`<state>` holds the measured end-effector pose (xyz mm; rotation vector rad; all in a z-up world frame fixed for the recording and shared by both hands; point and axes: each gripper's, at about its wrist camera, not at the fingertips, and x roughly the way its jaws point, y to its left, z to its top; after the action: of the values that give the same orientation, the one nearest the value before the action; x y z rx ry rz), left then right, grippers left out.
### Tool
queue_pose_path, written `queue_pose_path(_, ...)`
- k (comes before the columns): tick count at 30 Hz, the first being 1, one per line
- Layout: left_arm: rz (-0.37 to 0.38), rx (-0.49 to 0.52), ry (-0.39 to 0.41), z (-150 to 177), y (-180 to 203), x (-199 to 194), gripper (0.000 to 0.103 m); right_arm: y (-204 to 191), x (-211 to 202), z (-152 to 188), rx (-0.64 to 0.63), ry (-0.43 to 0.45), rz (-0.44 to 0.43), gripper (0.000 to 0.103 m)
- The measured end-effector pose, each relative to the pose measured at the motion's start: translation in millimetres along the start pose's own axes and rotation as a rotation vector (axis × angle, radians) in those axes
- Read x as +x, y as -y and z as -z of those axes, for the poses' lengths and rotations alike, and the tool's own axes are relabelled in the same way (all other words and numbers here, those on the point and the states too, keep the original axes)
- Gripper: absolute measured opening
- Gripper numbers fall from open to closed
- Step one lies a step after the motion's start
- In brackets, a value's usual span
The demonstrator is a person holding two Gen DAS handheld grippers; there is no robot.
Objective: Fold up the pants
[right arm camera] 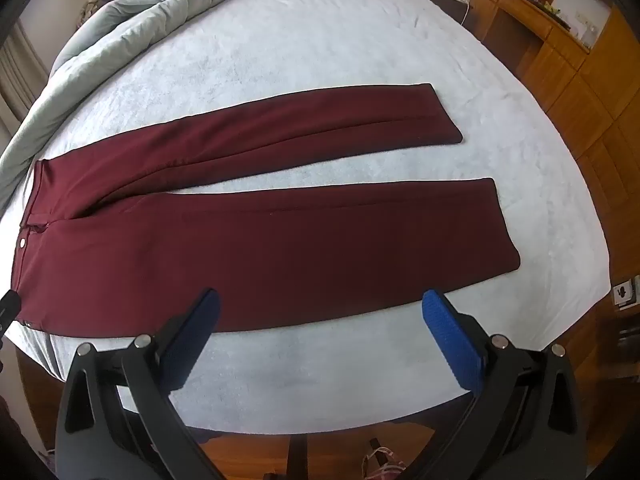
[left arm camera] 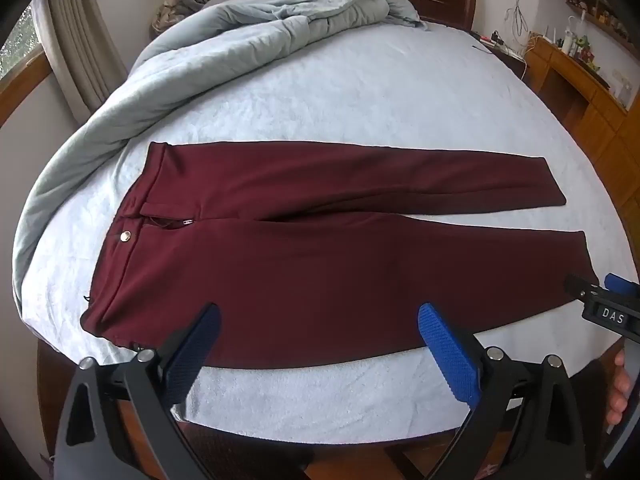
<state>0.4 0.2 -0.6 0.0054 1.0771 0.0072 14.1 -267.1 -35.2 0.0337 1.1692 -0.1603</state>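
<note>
The dark maroon fabric pants (left arm camera: 304, 264) lie flat along the bed's (left arm camera: 360, 92) near edge, long axis crosswise, waistband left, hems right. The left gripper (left arm camera: 319, 328) hovers nearer the waistband, the right gripper (right arm camera: 321, 312) nearer the hems; both jaws apart, empty.

1. The maroon cloth pants (left arm camera: 320, 264) look smooth and matt, with a shiny round metal button (left arm camera: 125, 235).
2. The pale blue bed sheet (right arm camera: 320, 40) looks nubbly, like terry.
3. The grey quilted comforter (left arm camera: 224, 36) looks soft and puffy.
4. The blue ribbed fingers (right arm camera: 454, 344) sit on matt black plastic frames.
5. The brown wooden cabinets (right arm camera: 580, 80) look glossy.
</note>
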Motion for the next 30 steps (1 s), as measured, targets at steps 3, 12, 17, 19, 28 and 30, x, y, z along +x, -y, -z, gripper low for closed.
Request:
queue_pose_path(3, 0.003, 0.001, -0.001, 0, 0, 1, 0.099, -1, 0, 0, -0.002, 0.001, -0.006, 0.100)
queue_pose_path(12, -0.033, 0.009, 0.014, -4, -2, -2, 0.099, 9, -4, -3, 0.005, 0.037, 0.011, 0.100)
queue_pose_path(17, -0.010, -0.002, 0.011, -4, -6, 0, 0.099, 12, -5, -8, 0.014, 0.056, 0.024, 0.100)
queue_pose_path(19, -0.013, 0.003, 0.019, -4, -6, 0, 0.099, 12, -7, -10, 0.014, 0.059, 0.023, 0.100)
queue_pose_path(28, -0.018, 0.002, 0.024, -6, -3, 2, 0.099, 8, -9, -10, 0.009, 0.061, 0.013, 0.100)
queue_pose_path(30, -0.017, -0.002, 0.022, -7, -3, 2, 0.099, 8, -9, -11, 0.010, 0.059, 0.013, 0.100)
